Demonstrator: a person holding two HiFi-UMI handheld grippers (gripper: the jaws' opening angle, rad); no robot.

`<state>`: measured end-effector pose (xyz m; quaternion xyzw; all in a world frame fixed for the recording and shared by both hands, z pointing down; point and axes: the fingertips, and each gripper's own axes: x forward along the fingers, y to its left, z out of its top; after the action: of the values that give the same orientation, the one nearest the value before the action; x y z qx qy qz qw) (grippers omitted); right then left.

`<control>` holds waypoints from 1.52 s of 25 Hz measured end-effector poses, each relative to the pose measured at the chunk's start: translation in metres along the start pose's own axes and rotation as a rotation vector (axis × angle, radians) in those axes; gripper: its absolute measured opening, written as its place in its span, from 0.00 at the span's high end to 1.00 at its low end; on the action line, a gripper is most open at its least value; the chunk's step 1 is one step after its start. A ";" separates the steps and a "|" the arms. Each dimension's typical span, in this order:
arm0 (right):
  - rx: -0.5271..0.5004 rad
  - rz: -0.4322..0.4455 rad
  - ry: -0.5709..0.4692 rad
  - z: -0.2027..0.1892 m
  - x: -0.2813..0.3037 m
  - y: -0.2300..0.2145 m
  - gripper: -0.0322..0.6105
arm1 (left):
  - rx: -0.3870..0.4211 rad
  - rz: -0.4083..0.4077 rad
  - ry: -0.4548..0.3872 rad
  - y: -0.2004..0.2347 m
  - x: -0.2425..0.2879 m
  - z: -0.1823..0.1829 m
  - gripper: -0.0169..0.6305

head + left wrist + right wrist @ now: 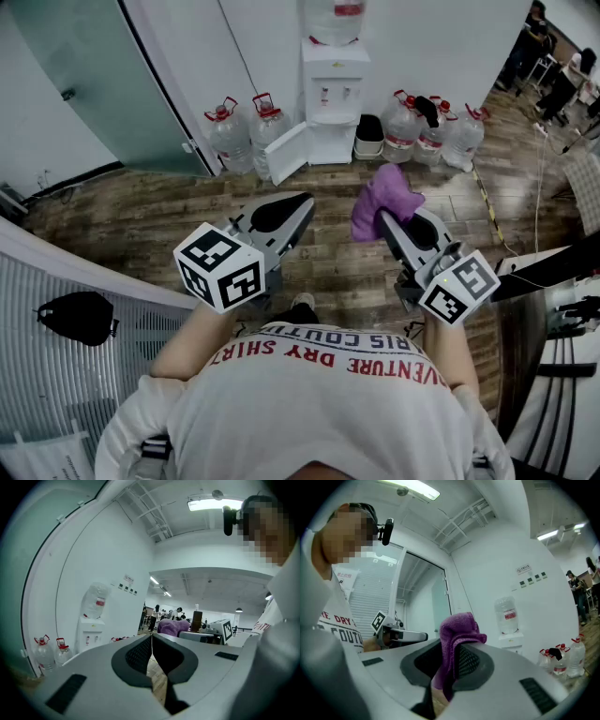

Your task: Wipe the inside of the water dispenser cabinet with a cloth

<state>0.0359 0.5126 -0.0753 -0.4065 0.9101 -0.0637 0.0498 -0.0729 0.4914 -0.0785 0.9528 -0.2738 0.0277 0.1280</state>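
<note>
A white water dispenser (335,103) stands against the far wall with a bottle on top and its low cabinet door (285,151) swung open to the left. My right gripper (382,217) is shut on a purple cloth (383,198), held well short of the dispenser; the cloth (457,639) bunches up between the jaws in the right gripper view. My left gripper (302,202) is shut with nothing in it, level with the right one. In the left gripper view the dispenser (90,631) shows far left and the purple cloth (172,626) to the right.
Large water jugs stand on both sides of the dispenser, two at its left (246,131) and several at its right (433,131). A dark bin (369,136) sits beside it. A glass partition (84,75) lies left, cables and furniture (562,281) right.
</note>
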 end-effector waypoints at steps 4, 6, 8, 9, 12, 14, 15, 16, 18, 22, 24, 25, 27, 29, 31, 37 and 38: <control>-0.008 -0.005 0.003 -0.001 -0.006 0.006 0.85 | 0.001 0.002 0.000 -0.004 -0.006 -0.004 0.93; -0.013 -0.003 0.007 -0.001 -0.006 0.008 0.85 | -0.005 0.002 -0.003 -0.004 -0.008 -0.004 0.93; -0.014 -0.007 0.014 -0.003 -0.007 0.009 0.85 | -0.011 -0.003 -0.005 -0.004 -0.008 -0.005 0.93; -0.012 -0.011 0.017 -0.003 -0.009 0.008 0.85 | -0.013 -0.007 -0.005 -0.005 -0.007 -0.005 0.93; -0.002 -0.029 0.018 -0.003 -0.012 0.002 0.85 | -0.017 -0.012 -0.008 -0.006 -0.002 -0.004 0.93; 0.003 -0.037 0.018 -0.003 -0.013 -0.004 0.85 | -0.020 -0.011 -0.008 -0.005 0.000 -0.005 0.93; 0.005 -0.040 0.020 -0.005 -0.013 -0.006 0.85 | -0.022 -0.011 -0.006 -0.003 0.002 -0.007 0.93; 0.007 -0.042 0.021 -0.007 -0.013 -0.009 0.85 | -0.024 -0.010 -0.005 -0.001 0.003 -0.009 0.93; 0.012 -0.043 0.022 -0.011 -0.010 -0.014 0.85 | -0.028 -0.008 -0.001 0.004 0.007 -0.013 0.93; 0.025 -0.034 0.030 -0.022 0.001 -0.027 0.85 | -0.037 0.001 0.003 0.019 0.017 -0.020 0.93; 0.029 -0.037 0.031 -0.027 0.008 -0.038 0.85 | -0.038 0.006 0.003 0.030 0.025 -0.022 0.93; 0.034 -0.040 0.033 -0.029 0.012 -0.044 0.85 | -0.040 0.007 0.006 0.036 0.029 -0.024 0.93; 0.048 -0.050 0.039 -0.035 0.020 -0.055 0.85 | -0.050 0.006 0.015 0.049 0.038 -0.027 0.93; 0.058 -0.057 0.047 -0.040 0.030 -0.068 0.85 | -0.059 0.002 0.021 0.063 0.049 -0.028 0.93; 0.062 -0.063 0.053 -0.042 0.043 -0.084 0.85 | -0.066 -0.002 0.025 0.080 0.062 -0.028 0.93; 0.095 -0.091 0.076 -0.047 0.102 -0.143 0.85 | -0.105 -0.009 0.054 0.154 0.108 -0.022 0.93; 0.103 -0.096 0.082 -0.049 0.115 -0.154 0.85 | -0.114 -0.010 0.064 0.169 0.117 -0.021 0.93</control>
<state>0.0652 0.3286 -0.0075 -0.4434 0.8864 -0.1295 0.0301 -0.0626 0.2985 -0.0048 0.9440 -0.2660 0.0419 0.1908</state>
